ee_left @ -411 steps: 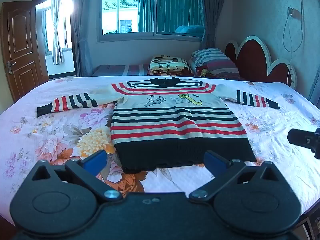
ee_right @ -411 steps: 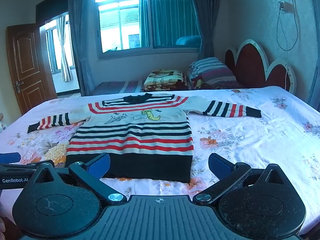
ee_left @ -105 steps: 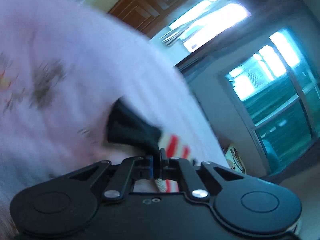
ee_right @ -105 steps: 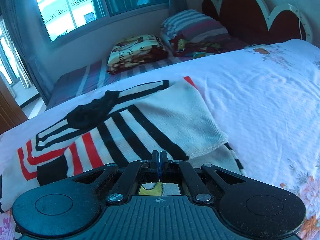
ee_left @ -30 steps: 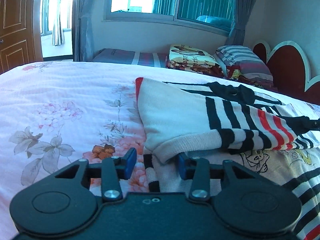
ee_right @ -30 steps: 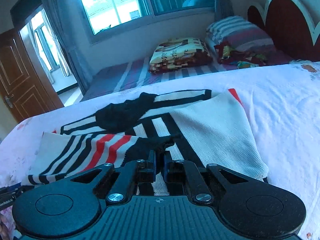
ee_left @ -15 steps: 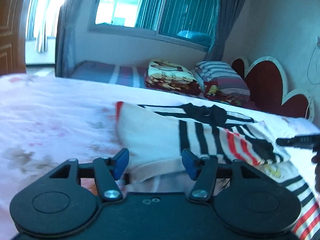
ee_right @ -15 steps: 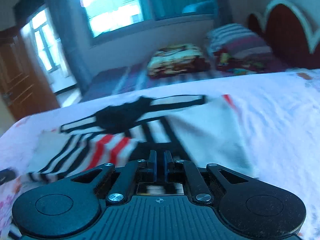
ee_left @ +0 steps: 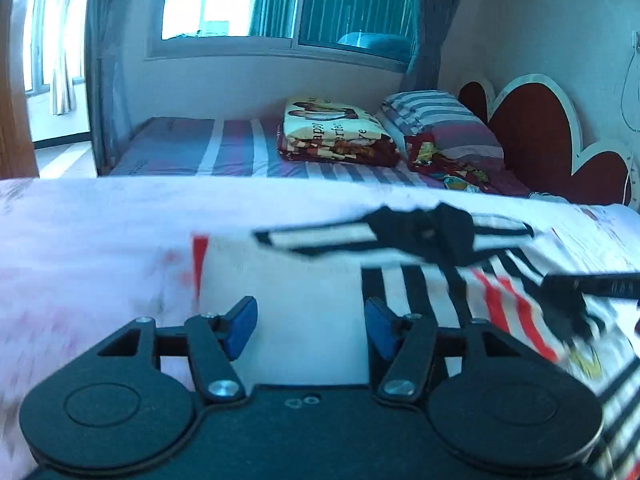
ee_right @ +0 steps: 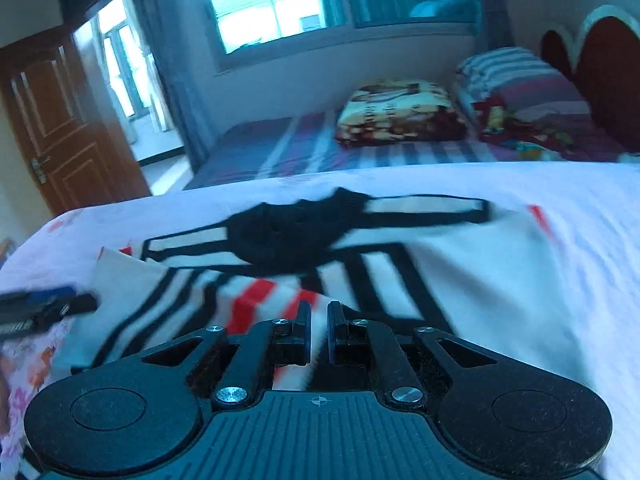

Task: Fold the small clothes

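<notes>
Sweater [ee_left: 304,280] lies on the bed [ee_left: 80,240], collar [ee_left: 424,228] at the far side, both sleeves lying across the chest. Both views are motion-blurred.

Left claw [ee_left: 308,324]: wide open, blue pads [ee_left: 240,320] spread either side of the cream shoulder panel, gripping nothing. Right claw [ee_right: 318,332]: nearly closed, narrow gap between the pads; striped sleeve fabric shows in the gap, but cannot tell whether it is actually pinched.

Left view: right claw [ee_left: 592,284] enters from the right edge over the red-striped sleeve [ee_left: 500,300]. Right view: left claw [ee_right: 44,308] sits at the left edge beside the sweater's shoulder.

Around: second bed [ee_left: 224,152] behind, striped sheet, carrying a folded blanket [ee_left: 332,132] and a striped pillow [ee_left: 440,120]. Red headboard [ee_left: 536,136] on the right, window [ee_left: 280,0] with curtains behind, wooden door [ee_right: 60,132] on the left.
</notes>
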The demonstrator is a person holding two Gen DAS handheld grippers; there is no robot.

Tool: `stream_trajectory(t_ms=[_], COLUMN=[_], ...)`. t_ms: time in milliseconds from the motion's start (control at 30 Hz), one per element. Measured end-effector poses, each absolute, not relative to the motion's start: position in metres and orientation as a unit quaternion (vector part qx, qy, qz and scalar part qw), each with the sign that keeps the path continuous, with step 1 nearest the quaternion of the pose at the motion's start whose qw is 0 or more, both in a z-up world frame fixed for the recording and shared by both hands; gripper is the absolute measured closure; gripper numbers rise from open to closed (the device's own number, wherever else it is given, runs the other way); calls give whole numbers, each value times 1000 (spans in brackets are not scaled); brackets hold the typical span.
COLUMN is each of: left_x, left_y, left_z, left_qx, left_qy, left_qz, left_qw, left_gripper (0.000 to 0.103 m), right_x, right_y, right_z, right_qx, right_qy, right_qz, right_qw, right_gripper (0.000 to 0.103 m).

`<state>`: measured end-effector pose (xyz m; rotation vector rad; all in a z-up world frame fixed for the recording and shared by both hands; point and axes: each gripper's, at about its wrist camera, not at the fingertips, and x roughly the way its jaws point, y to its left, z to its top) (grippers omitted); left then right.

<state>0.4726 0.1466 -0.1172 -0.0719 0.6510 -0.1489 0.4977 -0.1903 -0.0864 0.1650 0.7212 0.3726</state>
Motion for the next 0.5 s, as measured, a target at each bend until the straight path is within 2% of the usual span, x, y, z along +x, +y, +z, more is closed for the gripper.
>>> stream_trajectory(t_ms=[200, 233, 333, 400, 433, 500], left_x=[531, 536, 537, 531, 526, 503], left_y=[153, 156, 164, 164, 160, 140], left_z=[-142, -147, -151, -150, -144, -127], left_qx=[-14, -10, -22, -22, -15, -3], left_qy=[360, 368, 358, 357, 356, 324], left_qz=[-53, -47, -53, -45, -36, -57], left_qw=[931, 929, 932, 933, 933, 944], left_gripper=[44, 39, 37, 38, 48, 44], right_x=[532, 536, 550, 553, 550, 536], right_y=[-158, -154, -152, -154, -156, -153], right_z=[-110, -114, -118, -116, -111, -98], right_qx=[73, 66, 64, 65, 70, 69], right_qy=[374, 373, 371, 380, 378, 355], right_qz=[218, 212, 179, 168, 168, 188], right_qw=[899, 901, 909, 907, 908, 913], right_gripper=[96, 97, 96, 96, 96, 96])
